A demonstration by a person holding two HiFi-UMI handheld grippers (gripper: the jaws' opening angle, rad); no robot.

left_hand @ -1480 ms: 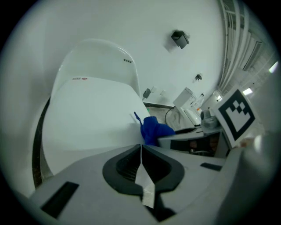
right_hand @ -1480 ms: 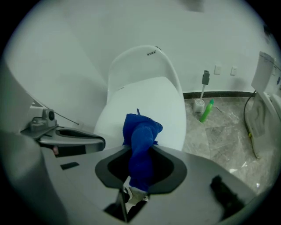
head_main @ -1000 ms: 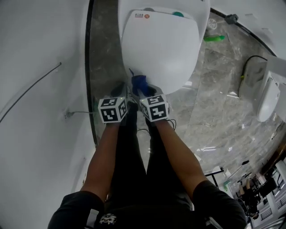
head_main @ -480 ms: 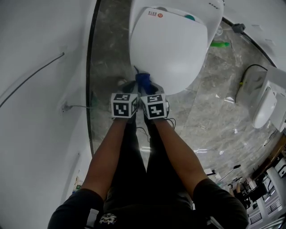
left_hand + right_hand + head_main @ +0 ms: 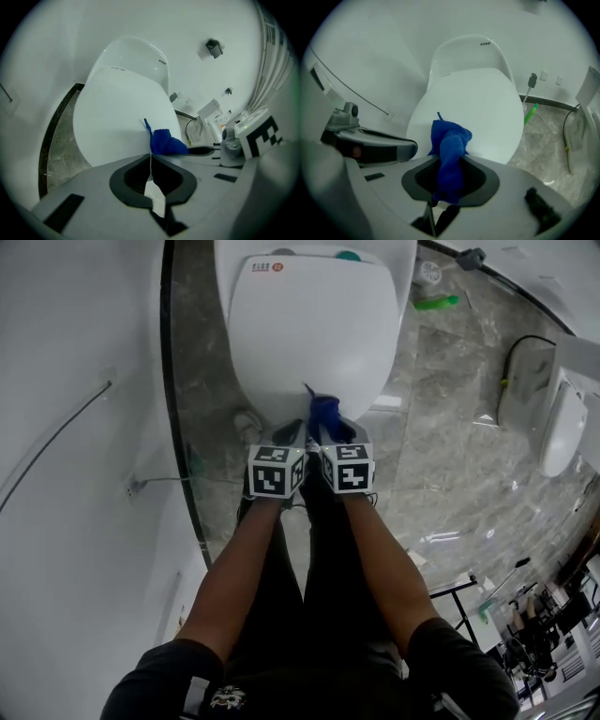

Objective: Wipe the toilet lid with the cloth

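The white toilet lid point(image 5: 309, 334) is closed and fills the top middle of the head view. A bunched blue cloth point(image 5: 324, 412) sits at the lid's front edge, and my right gripper point(image 5: 330, 430) is shut on it. In the right gripper view the blue cloth point(image 5: 449, 150) runs up between the jaws over the lid point(image 5: 478, 108). My left gripper point(image 5: 289, 433) is right beside it, shut with nothing between its jaws. In the left gripper view the cloth point(image 5: 165, 142) shows just right of the closed tips point(image 5: 150, 155), against the lid point(image 5: 117, 117).
A white curved wall point(image 5: 66, 427) rises at the left behind a dark floor strip. Grey marble floor point(image 5: 450, 446) lies to the right, with a green brush point(image 5: 430, 303), a black cable point(image 5: 520, 348) and a white fixture point(image 5: 561, 423). My legs stand below the grippers.
Both grippers, still side by side, have shifted to the right along the lid's front edge with the cloth. The toilet sits more to the left in the head view.
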